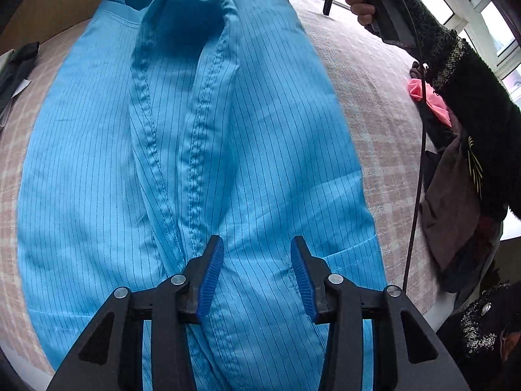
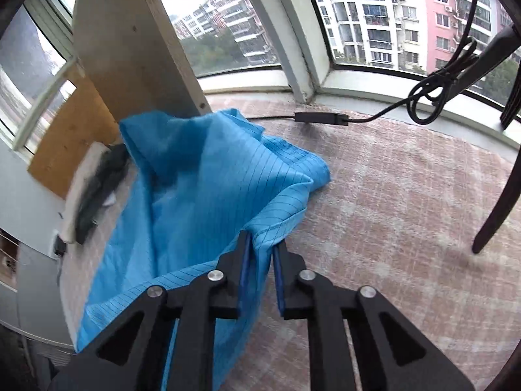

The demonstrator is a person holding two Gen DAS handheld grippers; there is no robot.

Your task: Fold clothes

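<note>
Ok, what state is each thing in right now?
Blue pinstriped garment: spread on the bed, one sleeve folded across, far edge lifted.
Left gripper: open above the garment, gripping nothing.
Right gripper: shut on the garment's hem.
Heap of mixed clothes: unfolded, at the bed's edge.

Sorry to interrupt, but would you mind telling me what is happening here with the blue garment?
A person is folding a blue pinstriped garment spread on a checked pink surface, with a handheld gripper in each hand. The right gripper is shut on an edge of the fabric and holds it lifted. The left gripper hovers open over the middle of the garment, gripping nothing. Other clothes are heaped at the side.
</note>
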